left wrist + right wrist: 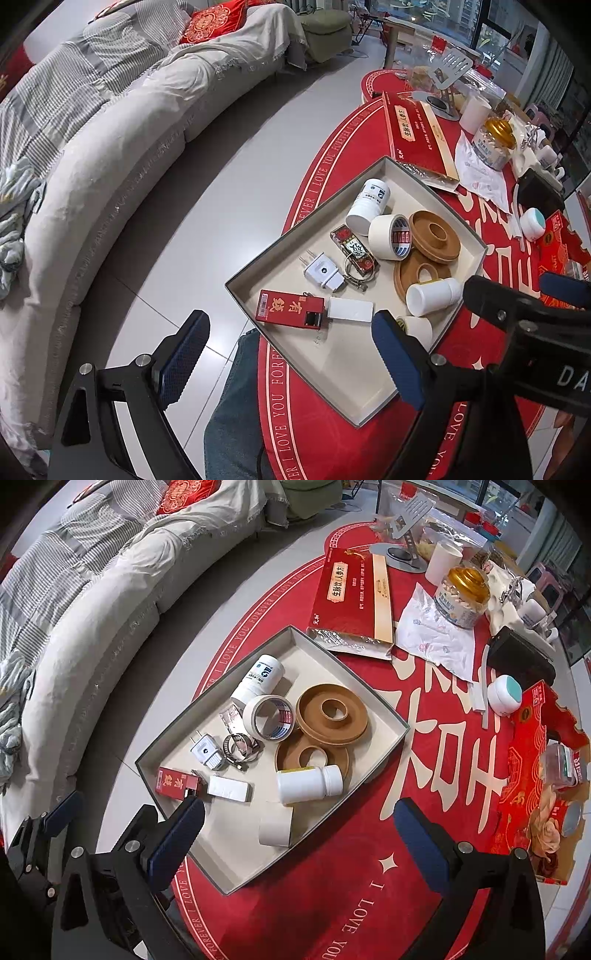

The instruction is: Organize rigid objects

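A shallow grey tray [207,856] [343,373] lies on the red table mat. It holds two white bottles [308,784] [258,681], a tape roll [267,716], two brown rings [332,714], a white plug [207,755], metal clamps [240,747], a red card [173,782], a white block [229,788] and a small white roll [275,829]. My right gripper [299,845] is open and empty above the tray's near corner. My left gripper [291,358] is open and empty at the tray's near left edge. The right gripper also shows in the left wrist view [517,295].
Beyond the tray lie a long red box [351,598], a jar with a gold lid [461,594], a white cup [443,563], a black case [521,657], a small white-and-teal jar [504,694] and a torn red box [543,775]. A grey sofa [92,602] curves along the left.
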